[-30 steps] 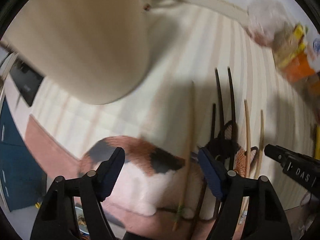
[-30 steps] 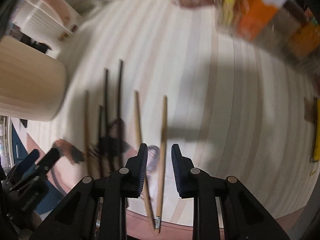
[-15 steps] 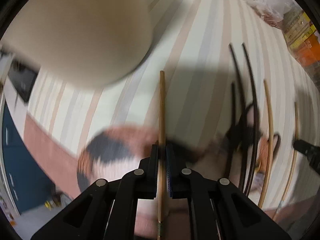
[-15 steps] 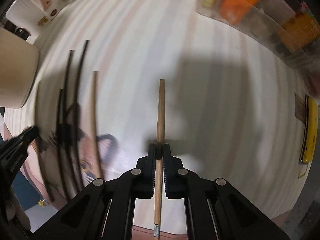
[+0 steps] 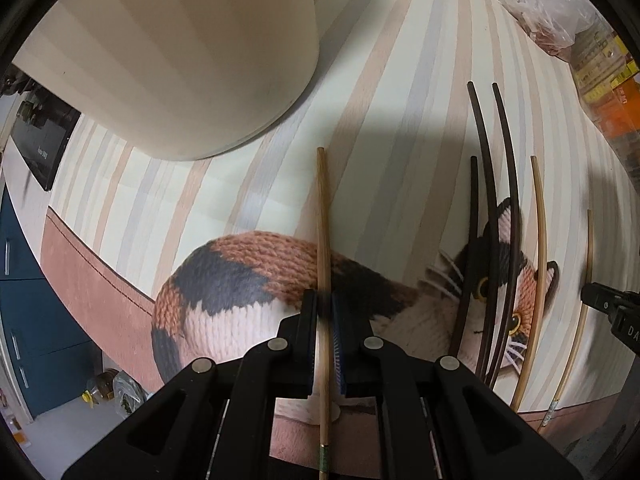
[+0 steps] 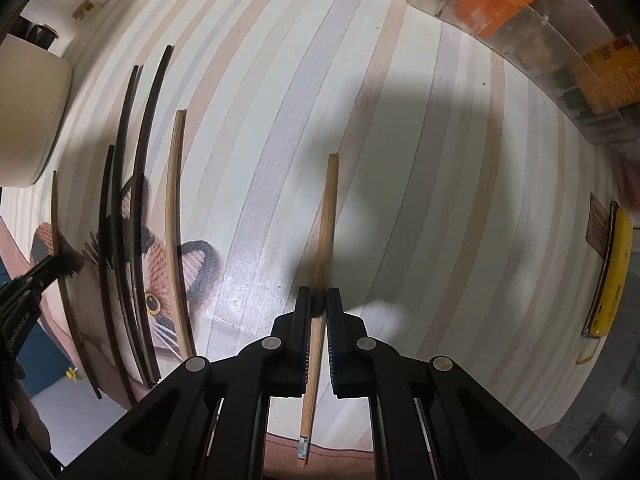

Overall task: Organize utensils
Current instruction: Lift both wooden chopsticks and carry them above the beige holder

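Note:
My left gripper point(image 5: 323, 307) is shut on a light wooden chopstick point(image 5: 322, 216) that lies lengthwise between its fingers, over the striped mat with a knitted cat picture point(image 5: 248, 280). My right gripper point(image 6: 318, 300) is shut on another light wooden chopstick point(image 6: 326, 216). Three dark chopsticks point(image 5: 490, 184) and one more light chopstick point(image 5: 540, 216) lie side by side on the mat between the two grippers; they also show in the right wrist view, the dark ones point(image 6: 132, 168) and the light one point(image 6: 175, 184). The right gripper's tip point(image 5: 612, 308) shows at the right edge of the left wrist view.
A large cream round container point(image 5: 192, 52) stands at the mat's far left. Clear plastic boxes with orange and yellow packets point(image 6: 520, 20) line the far right. A yellow object point(image 6: 612, 272) lies at the right edge. The table's front edge point(image 5: 92, 280) is close.
One second ago both grippers were open over the chopsticks. Each then shut on a light wooden chopstick. Since half a second ago both hold them, with little further movement.

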`<move>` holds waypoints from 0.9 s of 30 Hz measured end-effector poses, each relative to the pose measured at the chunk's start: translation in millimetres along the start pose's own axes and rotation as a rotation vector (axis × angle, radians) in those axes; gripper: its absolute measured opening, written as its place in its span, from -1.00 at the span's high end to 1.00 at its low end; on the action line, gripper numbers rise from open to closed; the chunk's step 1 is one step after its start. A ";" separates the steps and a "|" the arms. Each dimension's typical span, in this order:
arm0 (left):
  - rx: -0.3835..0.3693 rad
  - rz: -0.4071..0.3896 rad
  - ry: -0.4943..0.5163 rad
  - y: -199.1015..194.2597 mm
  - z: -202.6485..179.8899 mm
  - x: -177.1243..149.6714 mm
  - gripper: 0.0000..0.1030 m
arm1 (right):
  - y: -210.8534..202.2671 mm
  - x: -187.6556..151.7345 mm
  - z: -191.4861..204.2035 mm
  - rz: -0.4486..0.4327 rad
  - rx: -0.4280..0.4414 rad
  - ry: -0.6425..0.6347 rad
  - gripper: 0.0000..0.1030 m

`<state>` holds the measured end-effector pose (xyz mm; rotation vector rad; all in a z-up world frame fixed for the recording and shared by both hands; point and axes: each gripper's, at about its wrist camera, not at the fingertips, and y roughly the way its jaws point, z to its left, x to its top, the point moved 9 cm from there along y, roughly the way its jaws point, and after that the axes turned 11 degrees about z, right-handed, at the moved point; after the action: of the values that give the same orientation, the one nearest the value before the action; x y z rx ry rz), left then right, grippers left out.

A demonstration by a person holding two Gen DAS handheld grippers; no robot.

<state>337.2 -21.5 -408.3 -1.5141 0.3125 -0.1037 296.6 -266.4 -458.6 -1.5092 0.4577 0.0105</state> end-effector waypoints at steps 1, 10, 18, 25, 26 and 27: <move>0.001 0.001 0.001 -3.9 2.8 -0.1 0.89 | 0.0 0.3 -0.1 0.003 -0.002 0.000 0.84; 0.009 -0.006 0.015 -9.9 -3.2 13.6 0.92 | -4.7 18.2 12.3 -0.002 -0.020 0.005 0.84; 0.028 -0.104 0.016 -39.8 -3.0 12.7 0.92 | -17.6 7.1 1.3 -0.090 0.072 0.107 0.87; -0.058 -0.235 0.025 -103.2 -15.0 12.9 0.92 | -74.8 -0.2 9.4 -0.259 0.110 0.104 0.87; -0.066 -0.251 0.029 -110.9 -16.7 12.6 0.92 | -82.4 -1.1 10.5 -0.279 0.114 0.103 0.87; -0.072 -0.272 0.029 -119.5 -18.4 12.1 0.92 | -94.1 -2.7 12.7 -0.309 0.121 0.100 0.87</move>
<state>358.9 -49.7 -292.2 -1.6217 0.1329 -0.3330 324.7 -260.9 -368.1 -1.4515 0.2955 -0.3309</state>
